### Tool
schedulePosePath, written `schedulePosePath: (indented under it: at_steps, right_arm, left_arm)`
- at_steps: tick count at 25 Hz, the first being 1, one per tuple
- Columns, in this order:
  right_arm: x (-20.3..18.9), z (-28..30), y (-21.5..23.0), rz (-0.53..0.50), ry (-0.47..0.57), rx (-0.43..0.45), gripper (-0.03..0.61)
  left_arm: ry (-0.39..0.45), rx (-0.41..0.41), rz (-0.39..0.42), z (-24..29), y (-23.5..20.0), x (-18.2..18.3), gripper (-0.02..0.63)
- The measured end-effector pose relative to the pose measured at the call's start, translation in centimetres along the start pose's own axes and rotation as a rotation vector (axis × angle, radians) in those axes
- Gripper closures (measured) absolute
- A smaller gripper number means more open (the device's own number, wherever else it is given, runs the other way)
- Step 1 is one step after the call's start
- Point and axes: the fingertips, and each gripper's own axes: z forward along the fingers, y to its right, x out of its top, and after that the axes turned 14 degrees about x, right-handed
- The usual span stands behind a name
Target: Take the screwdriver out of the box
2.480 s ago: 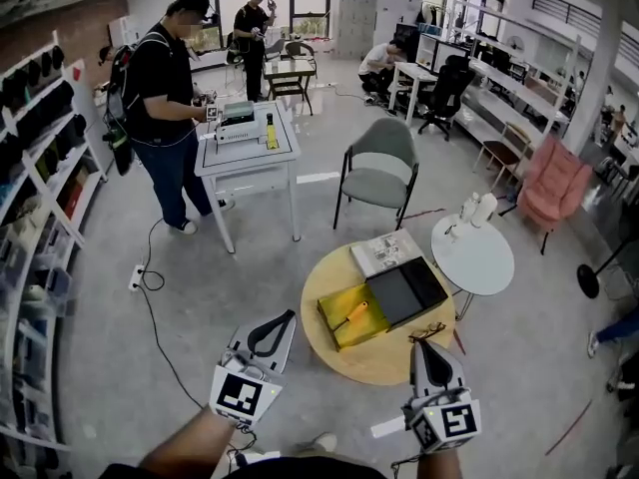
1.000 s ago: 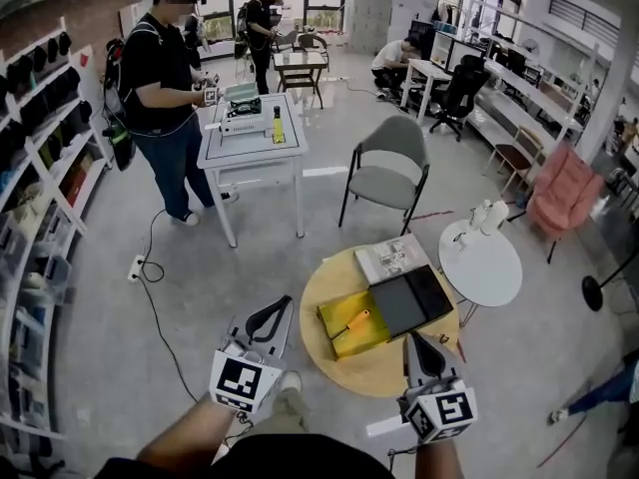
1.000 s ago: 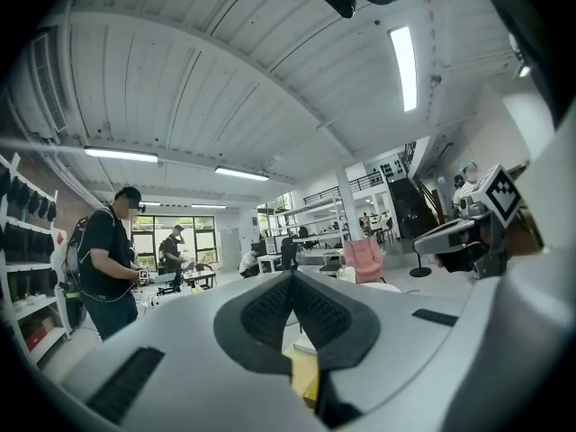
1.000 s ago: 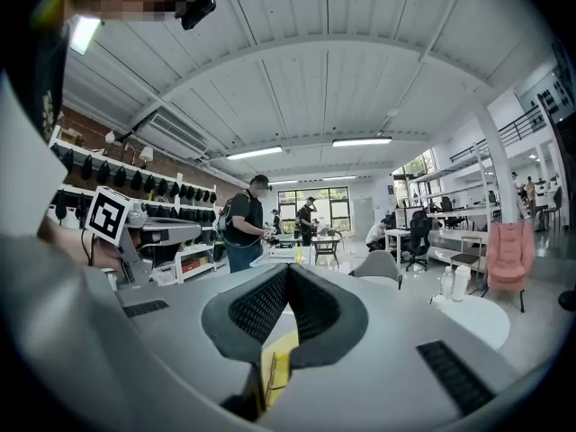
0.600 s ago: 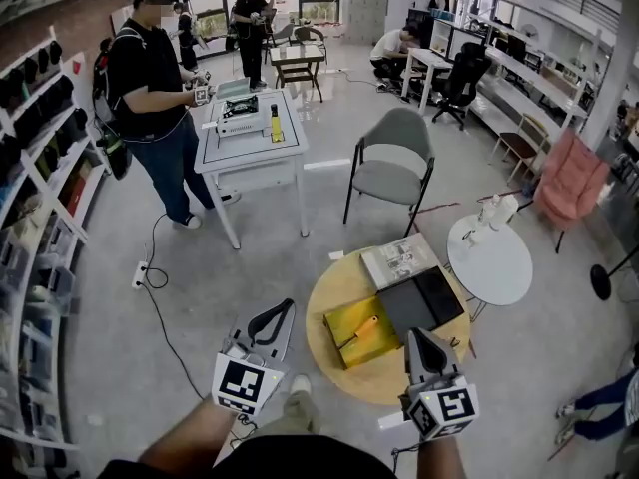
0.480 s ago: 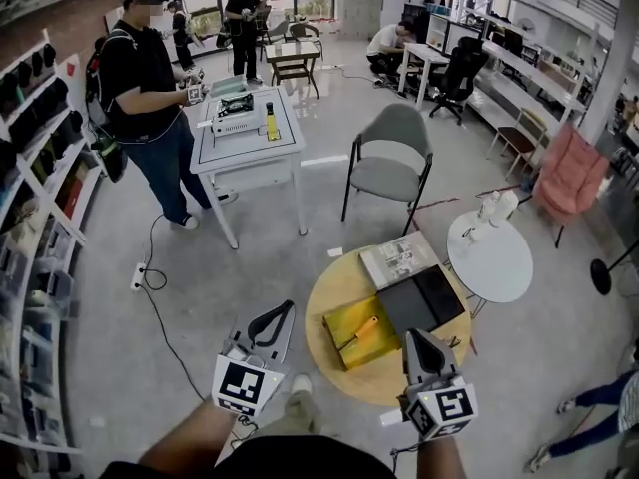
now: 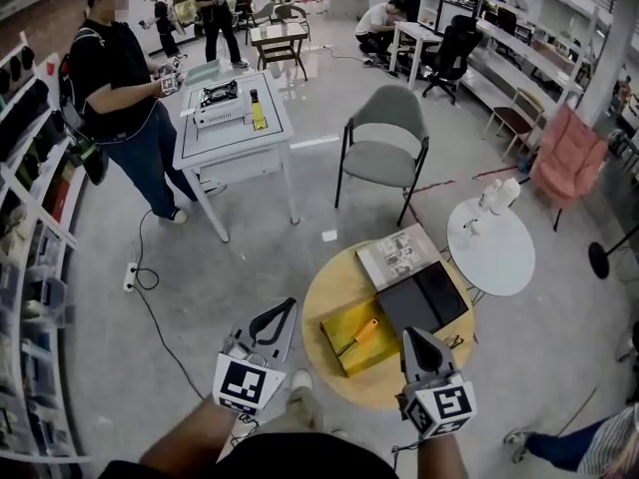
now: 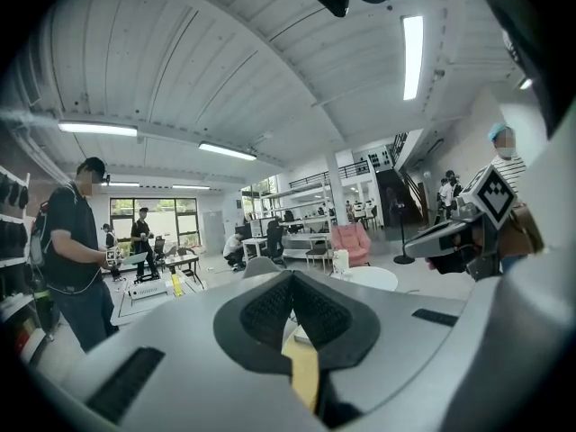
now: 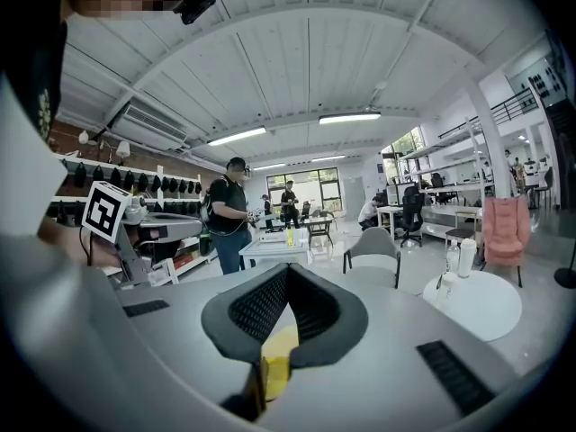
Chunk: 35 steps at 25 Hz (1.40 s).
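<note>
An open yellow box (image 7: 342,327) lies on the round wooden table (image 7: 334,287), its black lid (image 7: 424,300) folded out to the right. Inside it lies the screwdriver (image 7: 363,328) with an orange handle, slanted. My left gripper (image 7: 288,308) hangs shut over the floor to the left of the table. My right gripper (image 7: 409,335) is shut and empty over the table's near edge, just right of the box. Through each gripper view's closed jaws, the left gripper (image 8: 291,277) and the right gripper (image 9: 288,270), a strip of yellow shows.
A booklet (image 7: 399,254) lies behind the box. A small white round table (image 7: 499,257) with bottles (image 7: 496,197) stands to the right. A grey chair (image 7: 382,154), a white worktable (image 7: 228,140) and a standing person (image 7: 112,78) are farther back. Shelves line the left wall.
The whole view has shifted as I step nearer; the table and box sit slightly closer and more to the right. Both grippers have eased forward and down, jaws unchanged.
</note>
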Motion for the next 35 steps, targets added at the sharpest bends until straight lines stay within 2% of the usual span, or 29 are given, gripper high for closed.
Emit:
schedulePosePath:
  at_steps: [5,13,22,26,28,31,35]
  right_arm:
    - [-0.5,1.9,1.7,0.023,-0.026,-0.023,0.565]
    - [-0.6,5.1,3.3,0.062,-0.051,-0.058,0.563]
    - [-0.9,8.4,5.0,0.072,-0.095,-0.148,0.563]
    - [-1.2,9.8,6.1,0.074,-0.115,-0.191,0.563]
    - [-1.4,10.0,6.4,0.075,-0.134,-0.207,0.563]
    - [-2.0,10.1,7.3,0.076,-0.154,-0.238,0.563]
    - [-4.3,10.2,8.2,0.121,-0.205,-0.256,0.563]
  left_arm:
    - [-0.013,-0.030,-0.004,3.0,-0.5,-0.6,0.601]
    - [-0.005,-0.122,0.003,7.3,-0.3,-0.2,0.601]
    - [0.012,-0.226,-0.035,12.2,-1.5,-0.4,0.601]
    - [0.002,-0.260,-0.026,14.5,-1.8,-1.3,0.601]
    - [-0.001,-0.275,-0.009,15.2,-1.5,-1.4,0.601]
    - [0.014,-0.299,-0.031,15.8,-0.6,-1.2,0.601]
    - [0.011,-0.332,-0.005,16.2,0.7,-1.1,0.601]
